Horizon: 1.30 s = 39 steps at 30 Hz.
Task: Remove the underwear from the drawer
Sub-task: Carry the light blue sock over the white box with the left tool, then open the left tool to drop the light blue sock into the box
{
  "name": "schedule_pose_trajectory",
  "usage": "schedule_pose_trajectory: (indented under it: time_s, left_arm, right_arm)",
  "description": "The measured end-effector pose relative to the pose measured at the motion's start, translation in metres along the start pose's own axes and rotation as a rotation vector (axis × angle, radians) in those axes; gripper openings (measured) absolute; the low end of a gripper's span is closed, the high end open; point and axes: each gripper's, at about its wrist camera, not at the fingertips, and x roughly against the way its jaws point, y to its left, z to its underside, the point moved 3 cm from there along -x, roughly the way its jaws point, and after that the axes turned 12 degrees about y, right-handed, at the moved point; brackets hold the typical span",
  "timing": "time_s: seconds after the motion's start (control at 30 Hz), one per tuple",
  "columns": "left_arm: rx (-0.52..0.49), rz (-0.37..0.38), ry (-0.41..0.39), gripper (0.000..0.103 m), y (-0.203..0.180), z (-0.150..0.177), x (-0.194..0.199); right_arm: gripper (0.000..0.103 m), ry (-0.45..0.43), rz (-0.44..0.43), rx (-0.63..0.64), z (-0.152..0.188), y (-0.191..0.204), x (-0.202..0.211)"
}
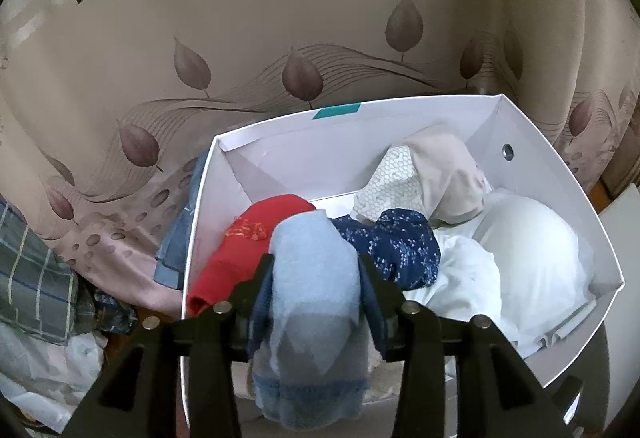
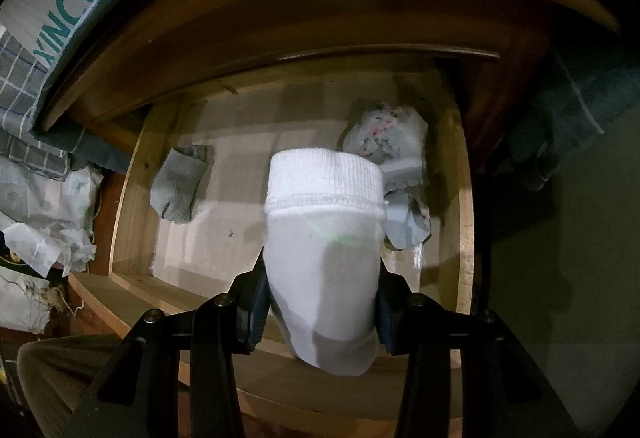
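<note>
Wooden drawer [image 2: 132, 194]: grey sock [image 2: 178, 184], floral underwear [image 2: 394, 158] on bottom

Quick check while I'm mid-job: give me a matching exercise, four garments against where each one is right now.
Things:
1. light blue garment
2. white sock
3. grey folded piece
4. red garment

Places:
A. lying in the white box
B. clamped in the right hand-held gripper
C. clamped in the left hand-held gripper
D. lying on the wooden drawer floor, left side

Pairs: 1-C, 2-B, 3-D, 4-A
</note>
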Motion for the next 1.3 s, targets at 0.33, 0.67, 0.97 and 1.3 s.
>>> schedule_pose_trajectory:
  time_s: [0.33, 0.67, 0.97, 1.3]
  left_arm:
    - [-0.037, -0.016, -0.055, 0.055, -0.011, 0.009, 0.026]
    - [-0.01, 0.003, -0.143, 0.055, -0.007, 0.031, 0.06]
    - [0.028, -0.048, -0.219, 0.055, 0.008, 0.091, 0.09]
    - [0.106, -0.079, -0.091, 0.055, 0.005, 0.19, 0.013]
  right_arm:
    - [0.041, -0.001, 0.001, 0.0, 0.001, 0.0, 0.001]
    - [0.041, -0.008, 0.002, 0.0, -0.001, -0.002, 0.002]
    - [0.041, -0.009, 0.018, 0.002, -0.003, -0.003, 0.001]
    - [0.041, -0.008, 0.047, 0.004, -0.001, -0.005, 0.0]
